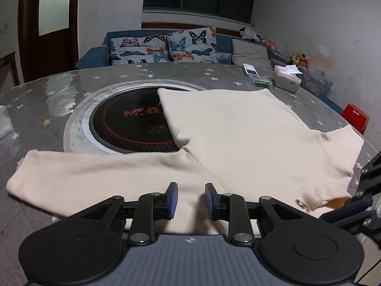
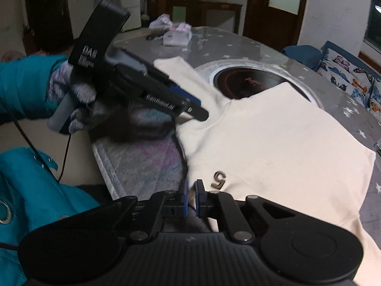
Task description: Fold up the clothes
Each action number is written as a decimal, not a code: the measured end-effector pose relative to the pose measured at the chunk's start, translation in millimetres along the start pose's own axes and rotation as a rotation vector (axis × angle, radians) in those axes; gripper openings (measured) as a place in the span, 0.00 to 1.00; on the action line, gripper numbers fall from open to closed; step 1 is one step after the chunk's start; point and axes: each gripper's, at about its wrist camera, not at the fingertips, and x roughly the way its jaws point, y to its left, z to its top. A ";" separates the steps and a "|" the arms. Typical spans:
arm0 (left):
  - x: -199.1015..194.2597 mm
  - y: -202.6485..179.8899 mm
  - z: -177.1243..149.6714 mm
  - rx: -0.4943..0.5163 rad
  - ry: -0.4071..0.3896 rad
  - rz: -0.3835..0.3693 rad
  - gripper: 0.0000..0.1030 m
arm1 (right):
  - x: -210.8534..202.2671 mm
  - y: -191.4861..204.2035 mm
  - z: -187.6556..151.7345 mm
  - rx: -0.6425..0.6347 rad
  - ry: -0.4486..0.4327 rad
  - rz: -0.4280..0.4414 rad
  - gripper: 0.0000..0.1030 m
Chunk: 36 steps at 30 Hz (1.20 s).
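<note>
A cream shirt (image 1: 238,131) lies spread on the grey star-patterned table (image 1: 59,100), with one sleeve (image 1: 71,176) stretched out to the left. My left gripper (image 1: 191,200) sits low on the shoulder area, its blue pads a little apart with cloth bunched between them. In the right wrist view a gloved hand (image 2: 71,95) with a teal sleeve holds the left gripper (image 2: 193,107). My right gripper (image 2: 191,200) is shut on the shirt's (image 2: 273,143) near edge beside a small brown logo (image 2: 219,180). The right gripper (image 1: 338,208) also shows at the far right of the left wrist view.
A round black cooktop (image 1: 133,124) is set into the table, partly under the shirt. A tissue box (image 1: 285,78), a remote (image 1: 250,69) and a small case (image 1: 259,81) sit at the far right. A sofa with butterfly cushions (image 1: 166,47) stands behind, and a red stool (image 1: 356,116) at the right.
</note>
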 end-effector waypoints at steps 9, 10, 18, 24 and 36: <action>-5.0 -37.8 19.9 0.064 -0.066 -0.127 0.26 | -31.8 -38.4 -13.5 0.164 -0.029 -0.146 0.11; -1.5 -44.1 20.4 0.072 -0.061 -0.145 0.26 | -29.7 -41.7 -19.3 0.182 -0.015 -0.160 0.11; 23.6 -76.6 5.7 0.175 0.029 -0.208 0.26 | -38.6 -47.9 -46.1 0.270 -0.021 -0.159 0.11; 25.3 -76.1 3.7 0.194 0.045 -0.210 0.27 | -55.0 -92.3 -51.6 0.374 -0.088 -0.319 0.12; 24.3 -81.6 12.8 0.210 0.050 -0.208 0.27 | -37.4 -158.9 -86.6 0.563 -0.101 -0.492 0.12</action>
